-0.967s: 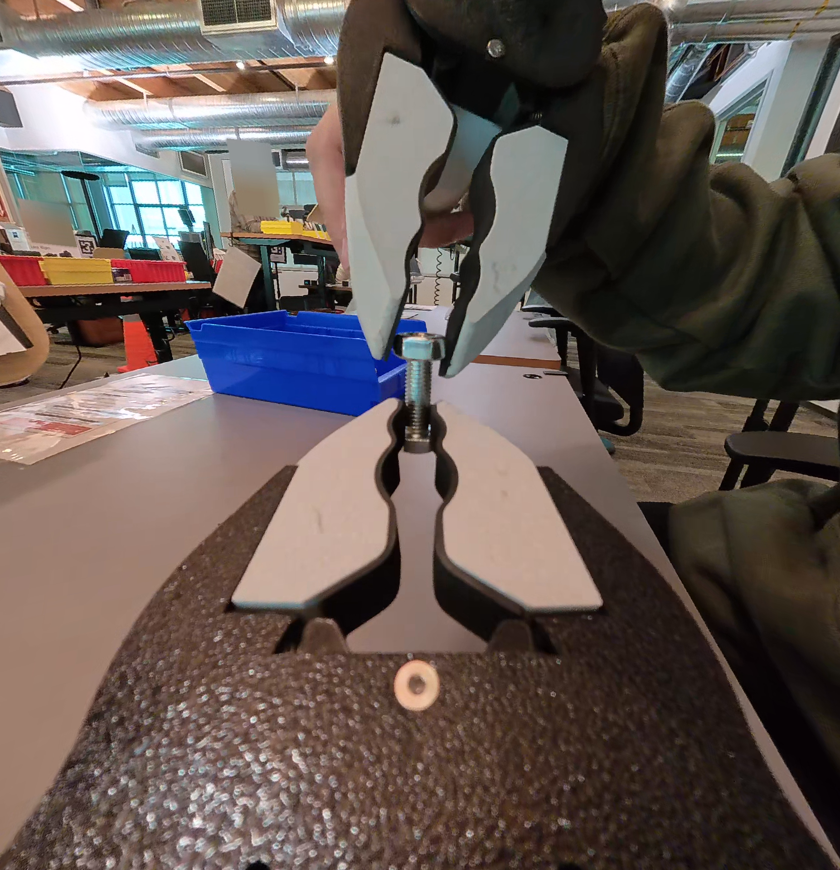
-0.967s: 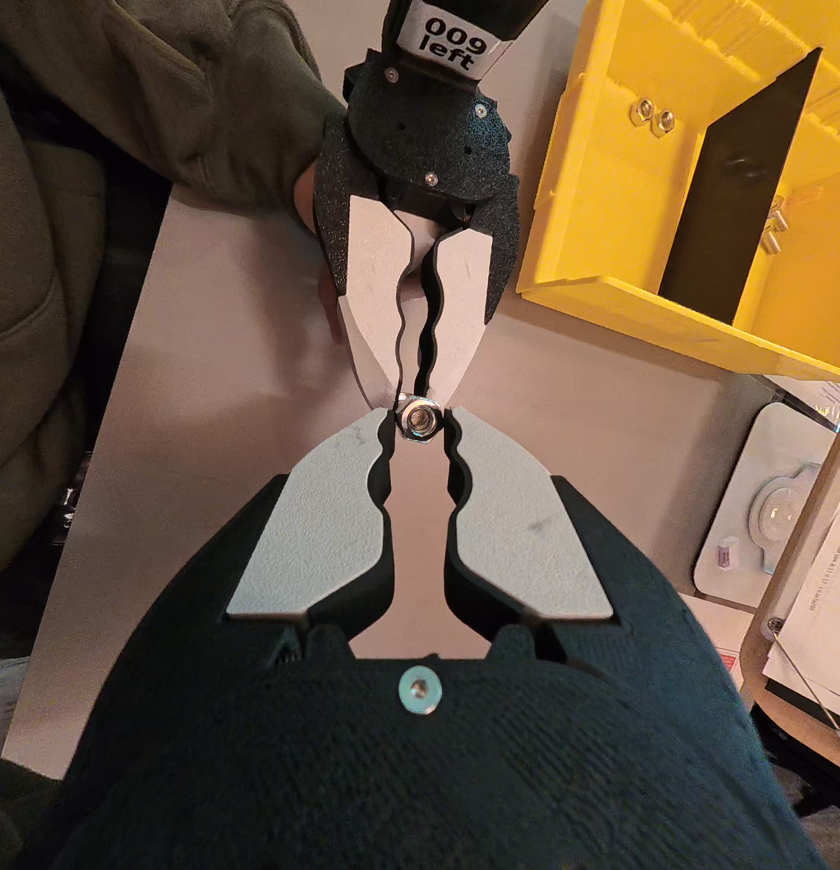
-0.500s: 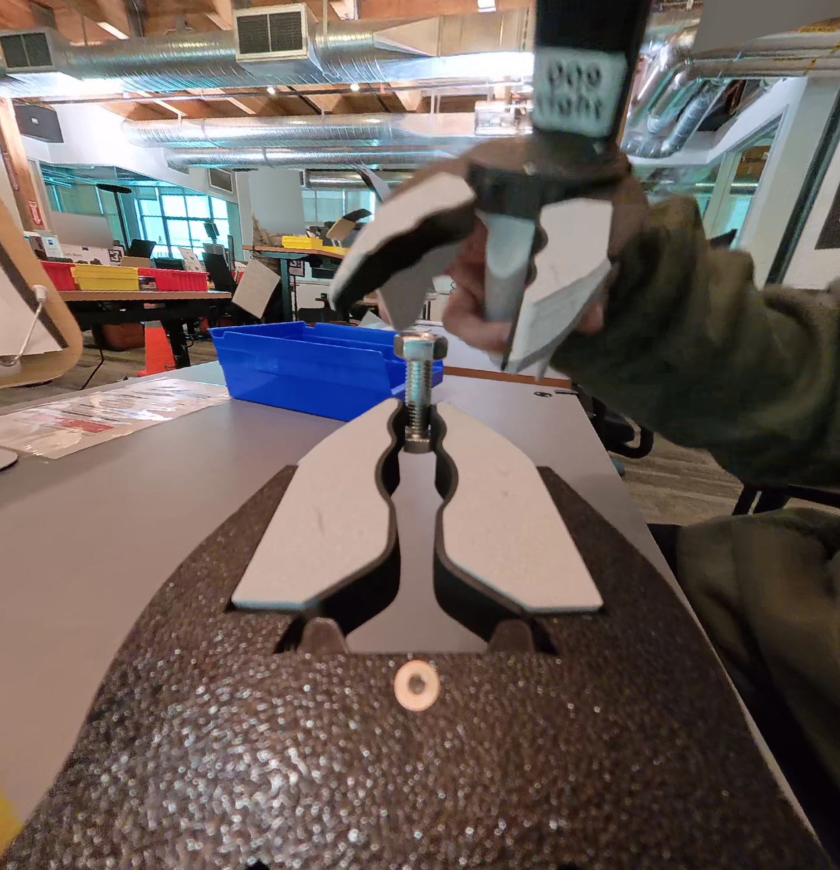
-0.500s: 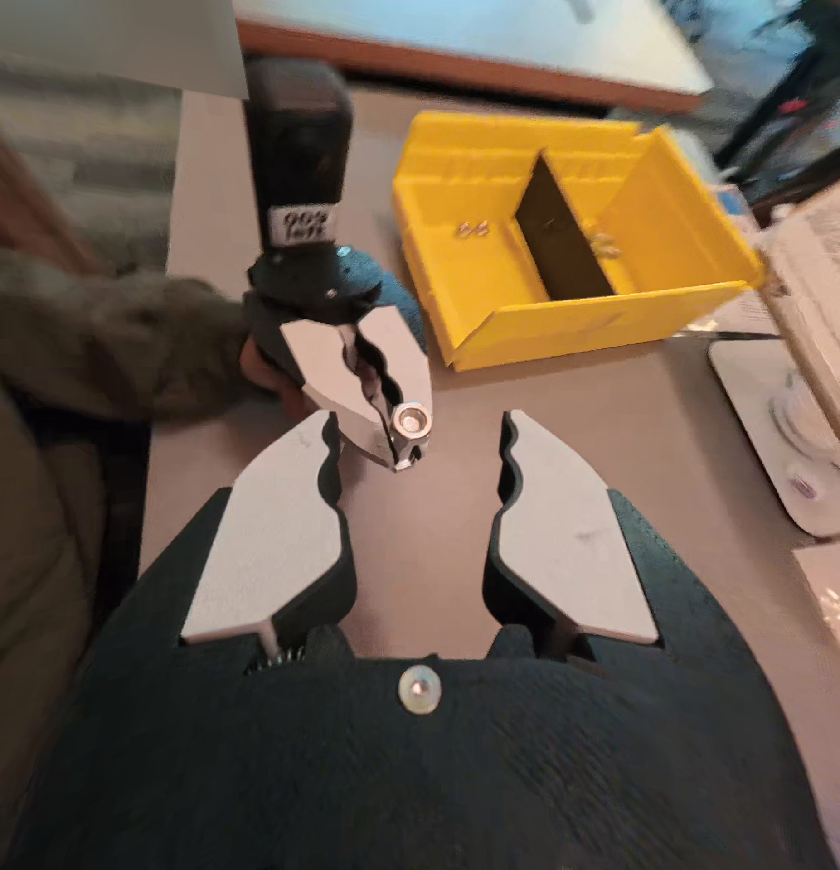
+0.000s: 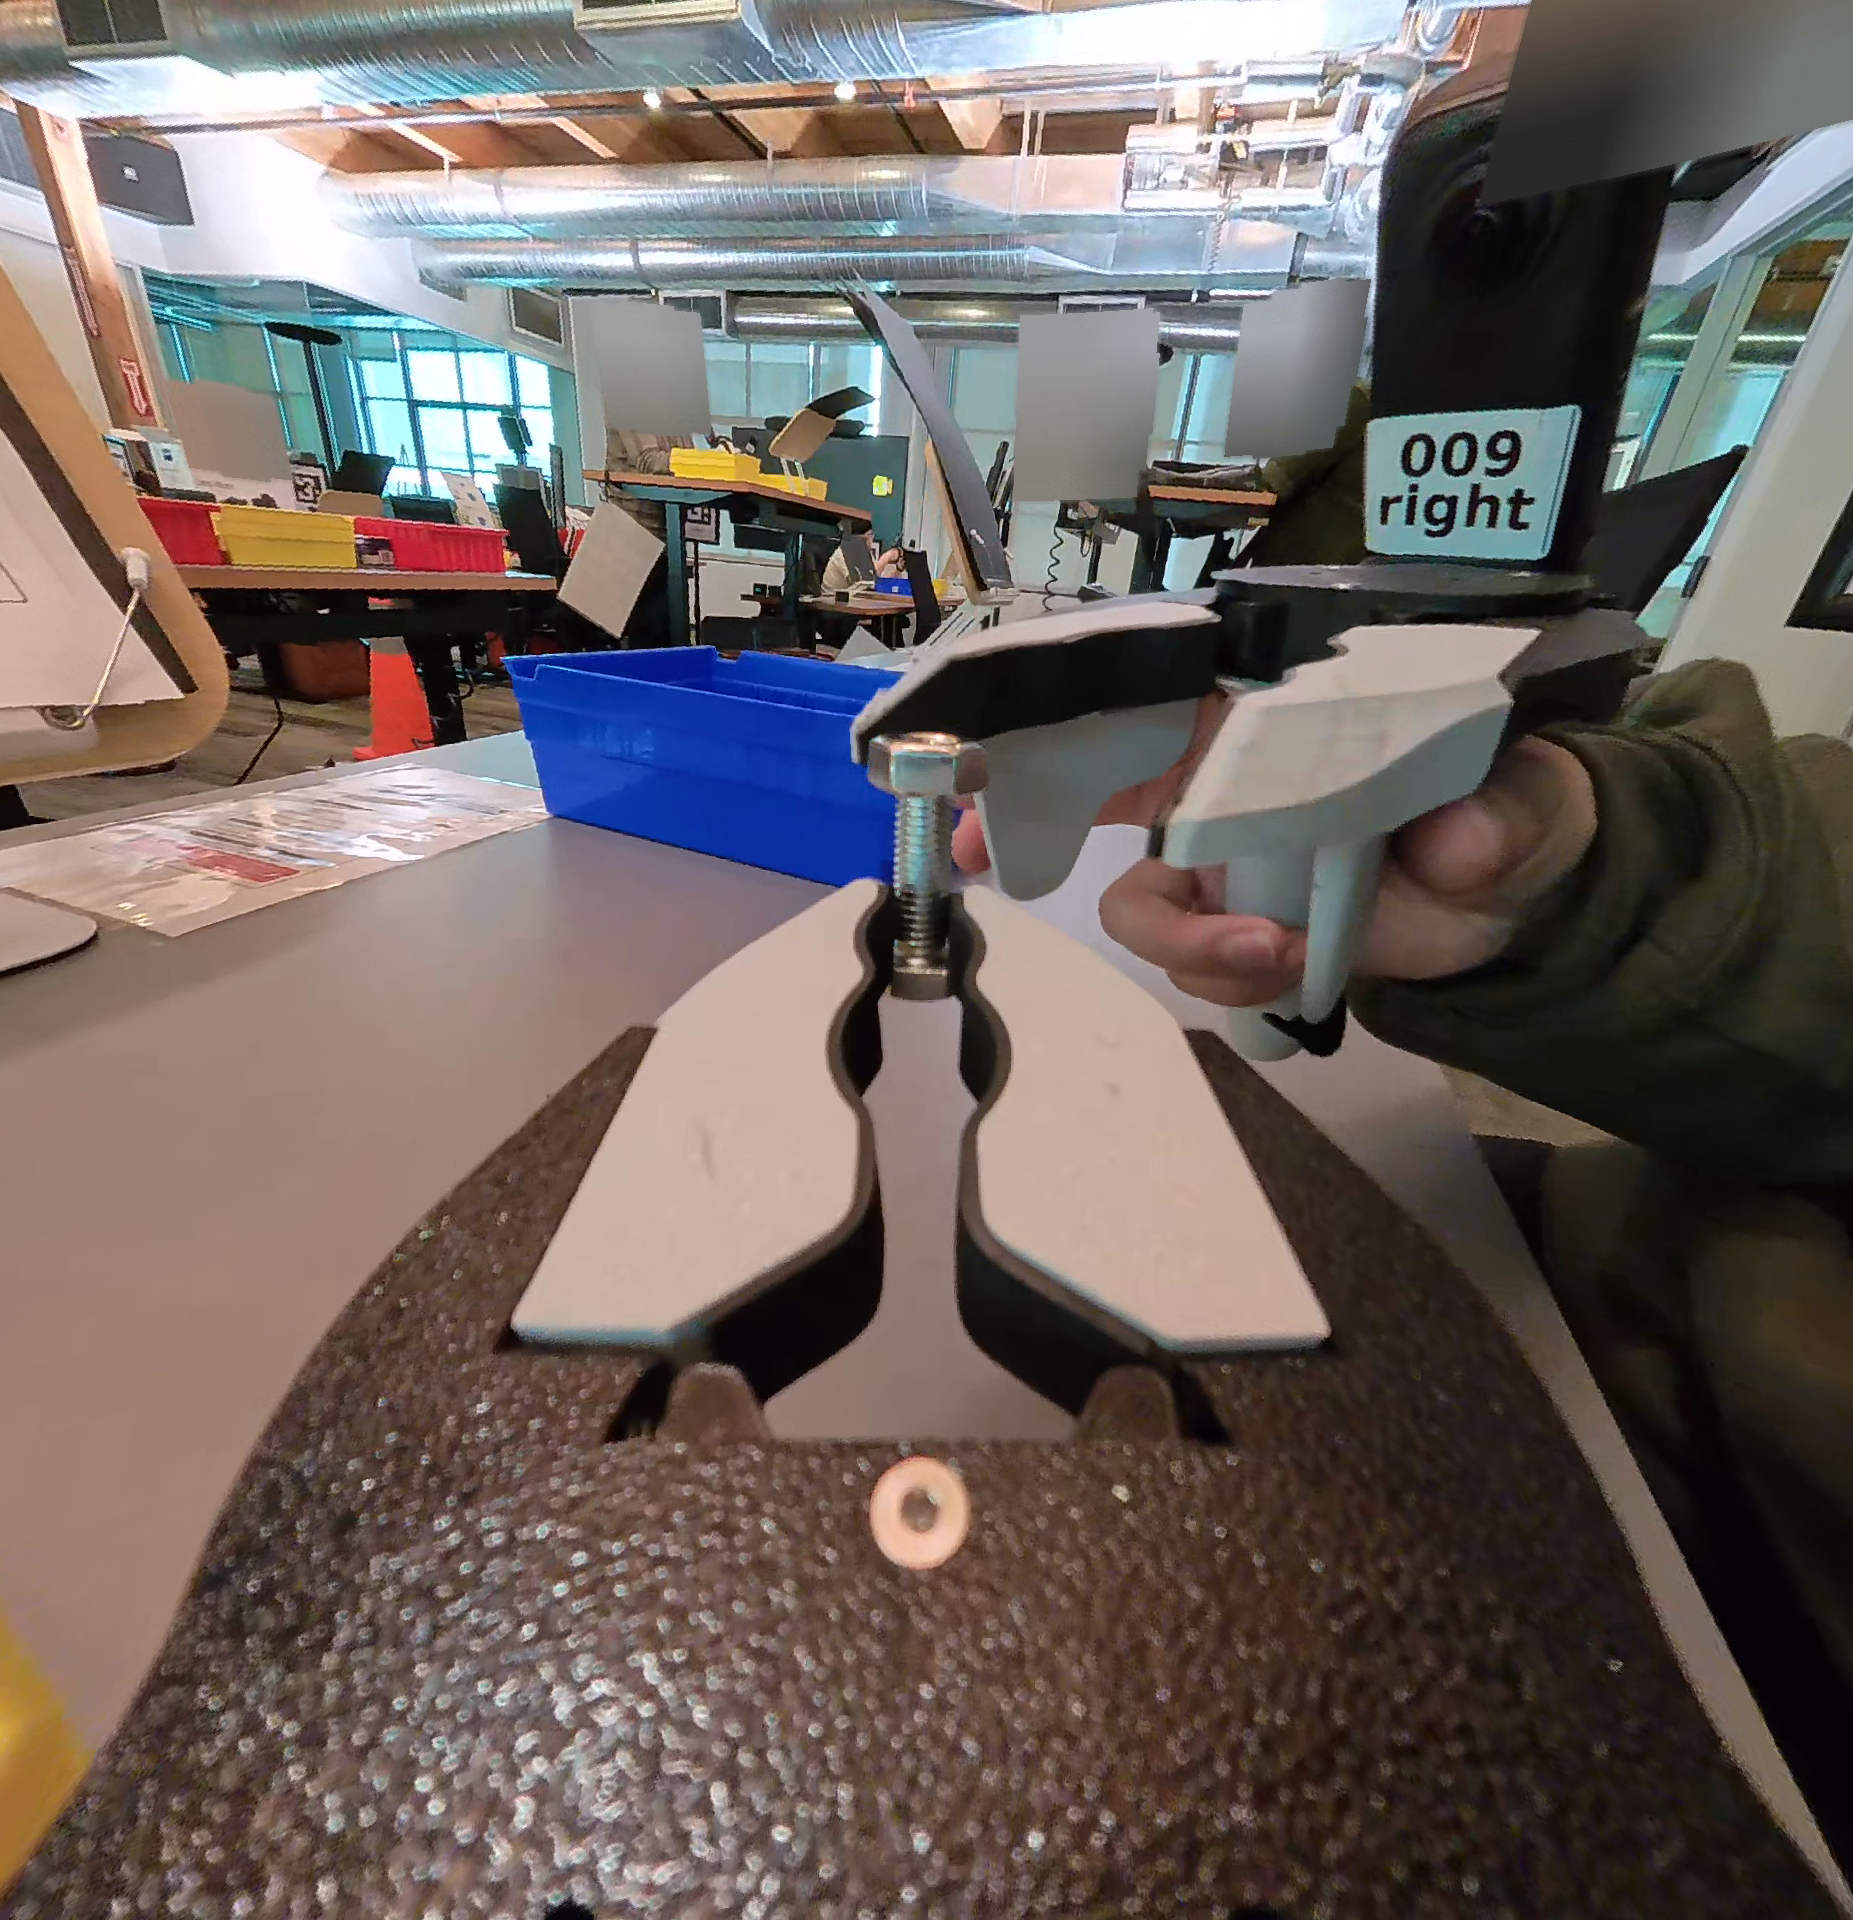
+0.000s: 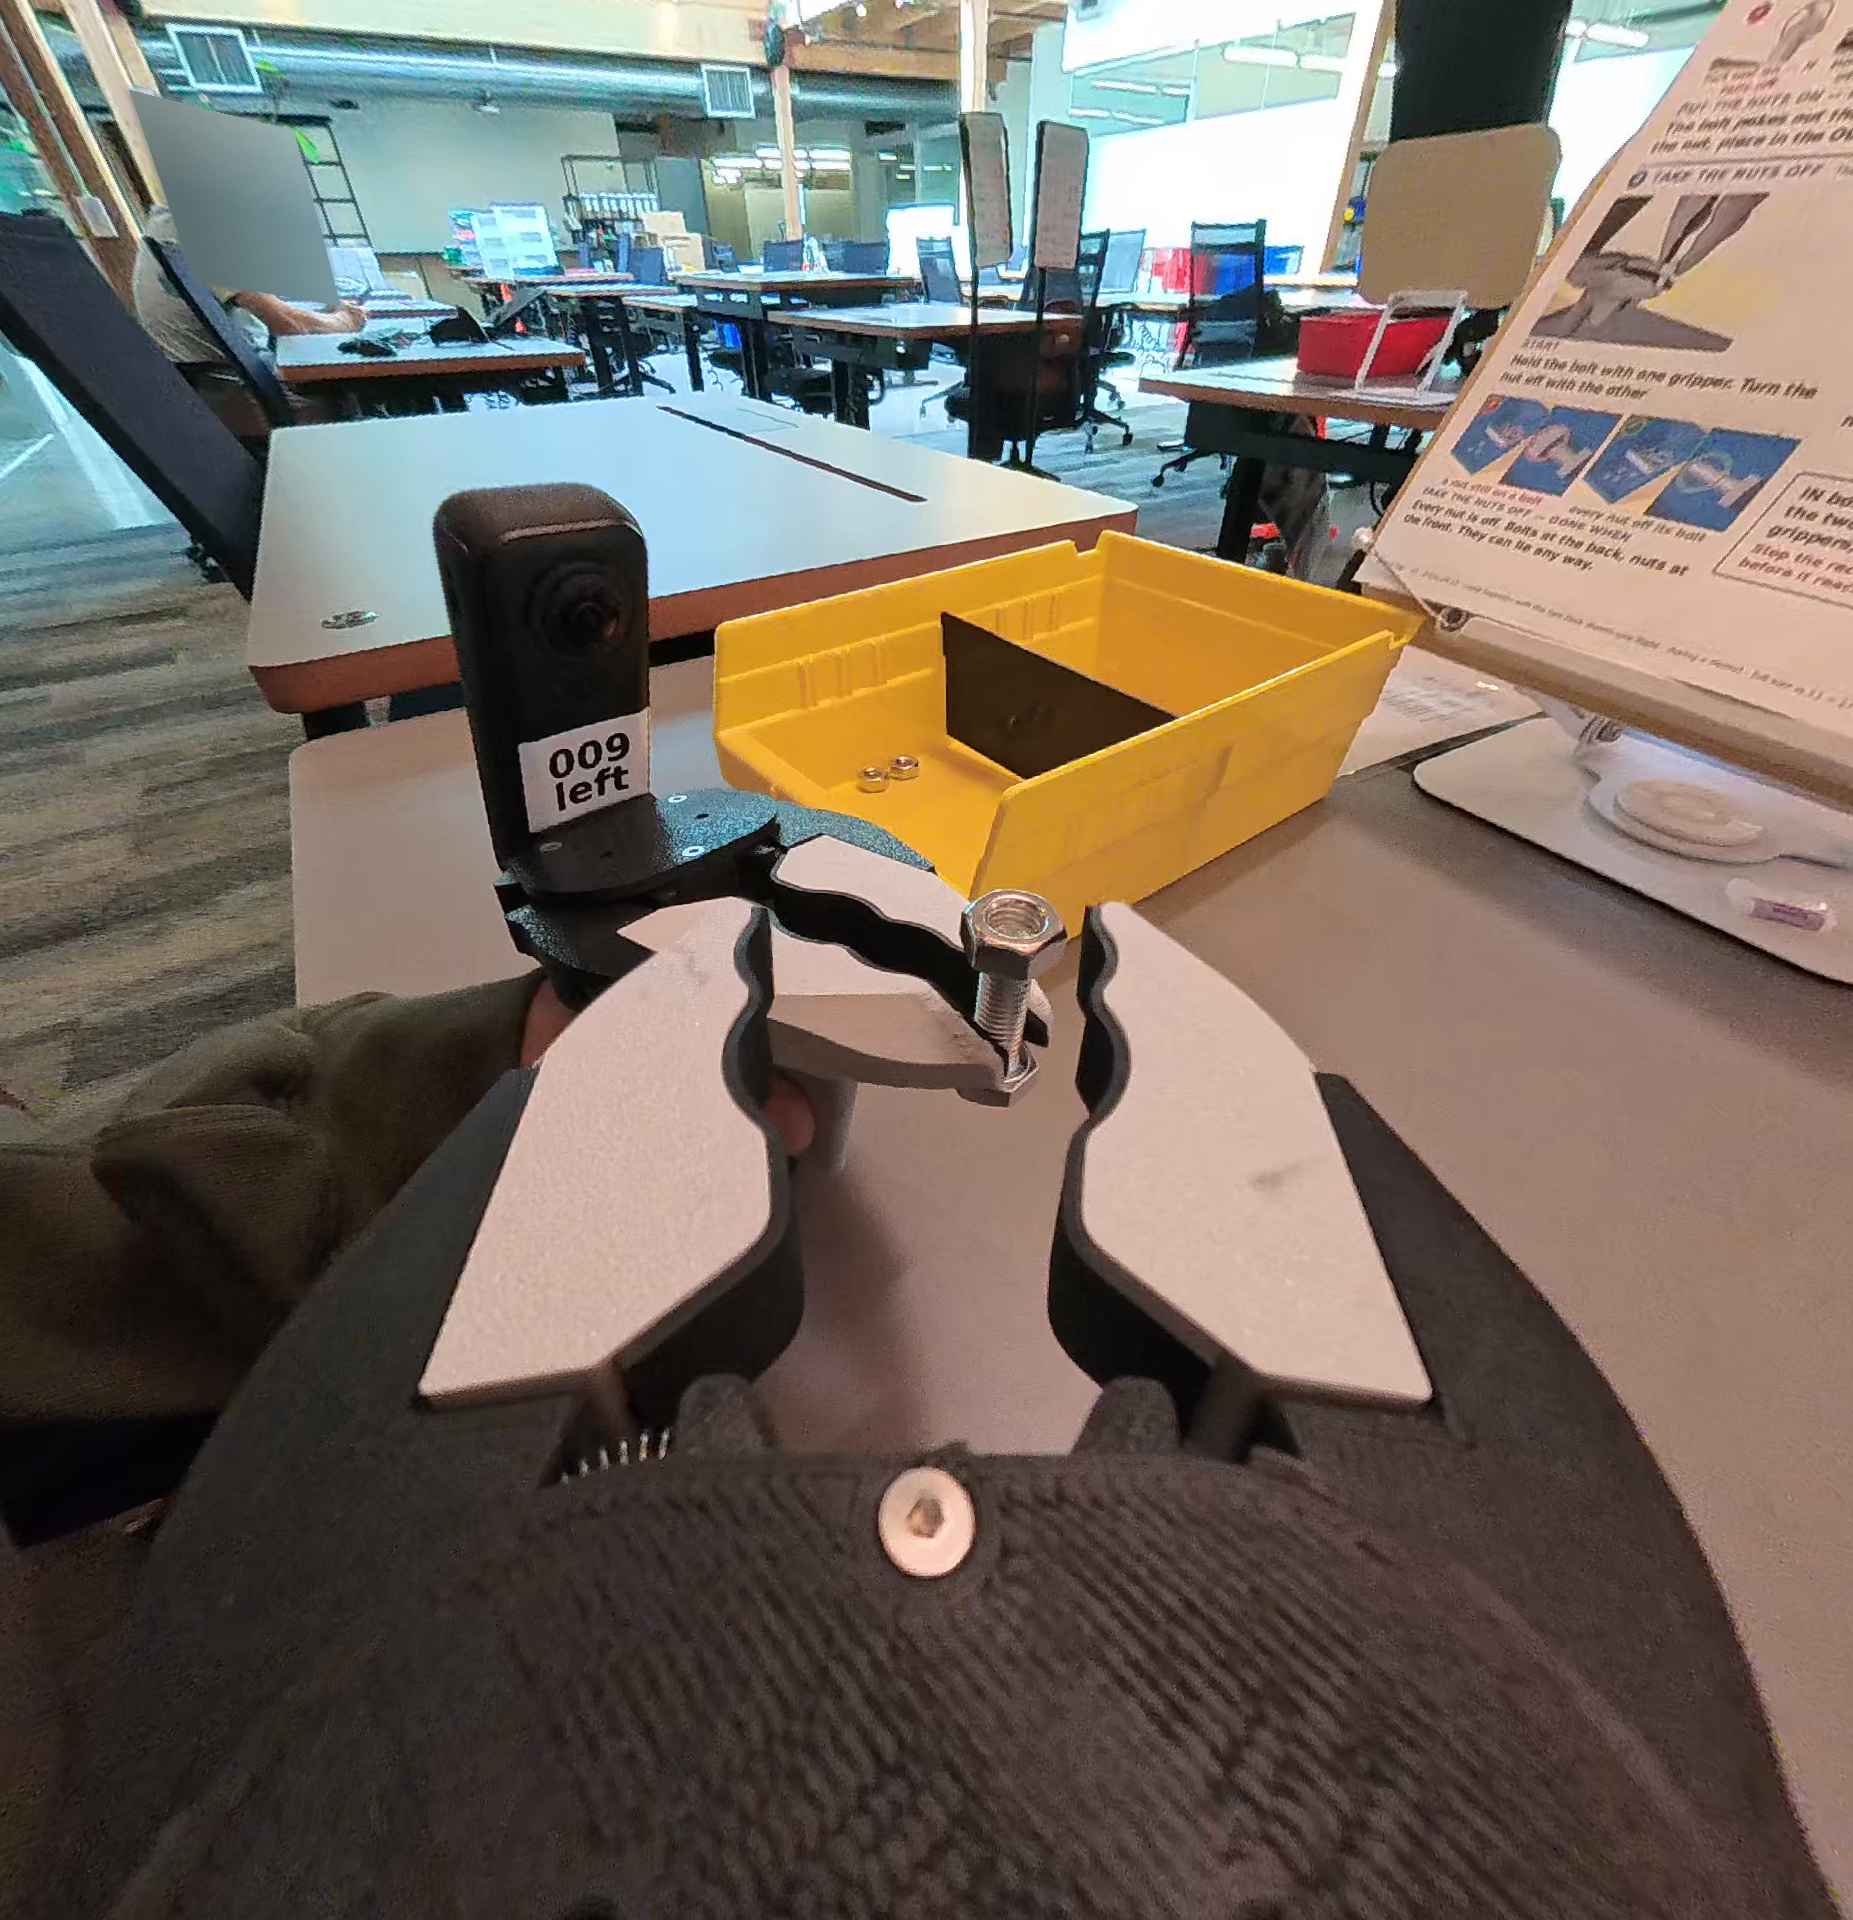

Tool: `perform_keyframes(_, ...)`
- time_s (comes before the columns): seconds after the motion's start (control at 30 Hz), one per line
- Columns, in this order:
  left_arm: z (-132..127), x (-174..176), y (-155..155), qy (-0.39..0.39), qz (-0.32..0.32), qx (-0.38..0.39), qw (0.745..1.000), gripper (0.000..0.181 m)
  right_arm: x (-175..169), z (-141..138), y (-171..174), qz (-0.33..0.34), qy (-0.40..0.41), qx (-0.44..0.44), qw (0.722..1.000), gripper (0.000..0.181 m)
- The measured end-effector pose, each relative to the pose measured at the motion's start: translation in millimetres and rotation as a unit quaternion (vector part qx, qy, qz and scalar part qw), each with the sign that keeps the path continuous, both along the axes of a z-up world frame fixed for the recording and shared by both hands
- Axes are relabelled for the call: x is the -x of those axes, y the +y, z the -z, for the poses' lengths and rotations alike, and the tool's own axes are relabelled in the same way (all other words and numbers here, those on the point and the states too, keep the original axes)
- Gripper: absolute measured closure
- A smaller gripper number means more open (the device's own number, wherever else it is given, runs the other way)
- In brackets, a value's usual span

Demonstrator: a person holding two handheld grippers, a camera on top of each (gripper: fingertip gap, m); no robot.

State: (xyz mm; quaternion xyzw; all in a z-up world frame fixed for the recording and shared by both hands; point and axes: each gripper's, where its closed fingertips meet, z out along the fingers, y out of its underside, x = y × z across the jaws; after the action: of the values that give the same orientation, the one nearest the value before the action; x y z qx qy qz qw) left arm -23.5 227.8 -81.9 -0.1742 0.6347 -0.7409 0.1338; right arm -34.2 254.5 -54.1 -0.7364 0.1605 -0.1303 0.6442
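My left gripper (image 5: 922, 920) is shut on the lower end of a silver bolt (image 5: 922, 862) and holds it upright above the grey table (image 5: 278, 1091). A hex nut (image 5: 927, 766) sits on the bolt's upper end. My right gripper (image 6: 927, 935) is open and level, and the nut (image 6: 1010, 930) stands between its fingertips, closer to the right finger (image 6: 1192, 1122), with a small gap. In the left wrist view the right gripper (image 5: 1026, 800) reaches in from the right, held by a hand in an olive sleeve. The left gripper (image 6: 1005, 1070) shows in the right wrist view, clamped on the bolt (image 6: 1000, 1008).
A yellow bin (image 6: 1161, 821) with a black divider holds two loose nuts (image 6: 889, 772) just beyond the grippers. A blue bin (image 5: 693, 748) stands farther along the table. An instruction board on a white stand (image 6: 1649, 416) is at the right. A laminated sheet (image 5: 257, 842) lies flat. The grippers are tip to tip, or close to it.
My right gripper let go of the nut, opened wide and swung from above the bolt down to a level pose beside it. My left gripper kept the bolt still.
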Motion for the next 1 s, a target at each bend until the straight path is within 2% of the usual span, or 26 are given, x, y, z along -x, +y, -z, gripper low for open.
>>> perform_keyframes(0.43, 1, -2, 1, 0.003, -0.007, -0.006, 1.0, 0.172, 4, 2, -6, 0.003, 0.007, 0.005, 1.0, 0.134)
perform_keyframes(0.53, 1, -3, 4, 0.009, -0.012, -0.003, 1.0, 0.172, 10, 0, -9, -0.008, 0.014, 0.003, 1.0, 0.141)
perform_keyframes(0.7, 0, 6, -6, -0.009, 0.019, -0.016, 1.0, 0.172, -2, -1, -12, 0.027, 0.023, -0.011, 0.999, 0.127)
perform_keyframes(0.8, 3, 9, -10, -0.016, 0.026, -0.032, 0.999, 0.172, 1, -2, -8, 0.013, 0.032, -0.023, 0.999, 0.131)
perform_keyframes(1.0, 6, -6, 2, 0.014, -0.022, -0.023, 0.999, 0.172, 6, 5, -11, 0.009, 0.036, 0.0, 0.999, 0.135)
